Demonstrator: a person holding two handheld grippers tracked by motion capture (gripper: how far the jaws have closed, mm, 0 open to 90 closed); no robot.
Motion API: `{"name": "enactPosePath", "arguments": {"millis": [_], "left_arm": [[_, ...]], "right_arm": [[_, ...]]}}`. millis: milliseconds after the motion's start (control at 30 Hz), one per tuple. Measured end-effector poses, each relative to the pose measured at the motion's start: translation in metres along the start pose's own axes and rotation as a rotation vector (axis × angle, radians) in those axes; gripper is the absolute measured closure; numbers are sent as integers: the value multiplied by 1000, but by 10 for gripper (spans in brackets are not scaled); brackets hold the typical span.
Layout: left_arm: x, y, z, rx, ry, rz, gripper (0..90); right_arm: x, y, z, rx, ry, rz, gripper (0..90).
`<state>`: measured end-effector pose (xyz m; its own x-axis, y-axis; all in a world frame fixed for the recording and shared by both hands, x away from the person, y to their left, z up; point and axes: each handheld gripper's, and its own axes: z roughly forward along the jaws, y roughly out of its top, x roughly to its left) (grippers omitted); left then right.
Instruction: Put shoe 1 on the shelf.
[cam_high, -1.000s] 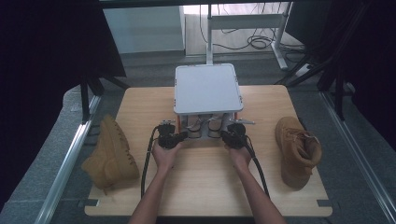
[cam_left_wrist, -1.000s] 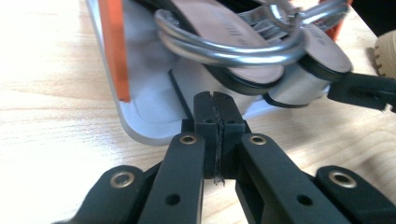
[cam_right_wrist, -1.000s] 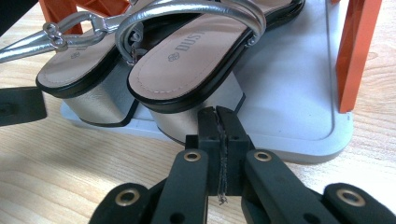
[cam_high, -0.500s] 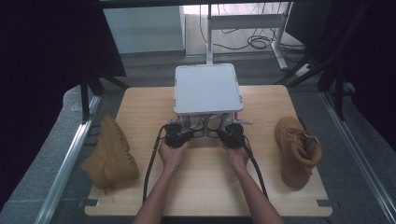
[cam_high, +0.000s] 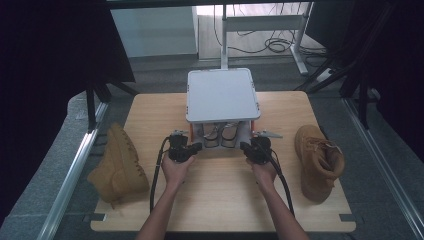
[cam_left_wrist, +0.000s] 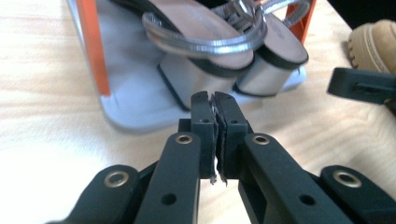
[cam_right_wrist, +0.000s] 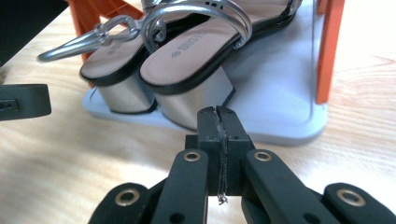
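Both hands have drawn back a little from the rack since the earlier frames, toward the near edge of the table, with the two grippers now spaced wider apart in the high view. At far left a tan work boot (cam_high: 119, 167) lies on the wooden table (cam_high: 220, 205), well apart from everything else. Next comes the left gripper (cam_high: 196, 147), held in the person's left hand (cam_high: 176, 169); in the left gripper view its jaws stand pressed together with nothing between them, and its figure shows them easing apart very slightly just now, though the frames still show them closed. Ahead of it, in the middle of the table, stands a small grey shoe rack (cam_high: 221, 95) with orange posts, and on its lower shelf sits a pair of silver block-heel sandals (cam_high: 220, 136), heels facing the person. The left gripper's tip points at the heel of one sandal (cam_left_wrist: 205, 70) without touching it. The right gripper (cam_high: 244, 147), in the right hand (cam_high: 264, 170), likewise has its jaws together and empty, aimed at the heel of the nearer sandal (cam_right_wrist: 196, 70), just short of the shelf edge. At far right lies a second tan work boot (cam_high: 317, 160).
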<state>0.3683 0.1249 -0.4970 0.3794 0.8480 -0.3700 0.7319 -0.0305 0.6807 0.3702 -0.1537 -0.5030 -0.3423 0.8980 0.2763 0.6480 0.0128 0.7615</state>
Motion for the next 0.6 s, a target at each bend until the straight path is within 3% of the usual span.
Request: {"name": "enactPosePath", "arguments": {"millis": [100,333,600], "left_arm": [[1,-8,-5,12,-13,5,858],[-4,-26,-18,52,-56,51,796],[-11,-42,-35,86,-80,112,654]], "right_arm": [[0,-7,-9,11,14,-25,883],[3,-21,-26,47,-3,-91,854],[9,-41,-48,75,59,-163,739]]}}
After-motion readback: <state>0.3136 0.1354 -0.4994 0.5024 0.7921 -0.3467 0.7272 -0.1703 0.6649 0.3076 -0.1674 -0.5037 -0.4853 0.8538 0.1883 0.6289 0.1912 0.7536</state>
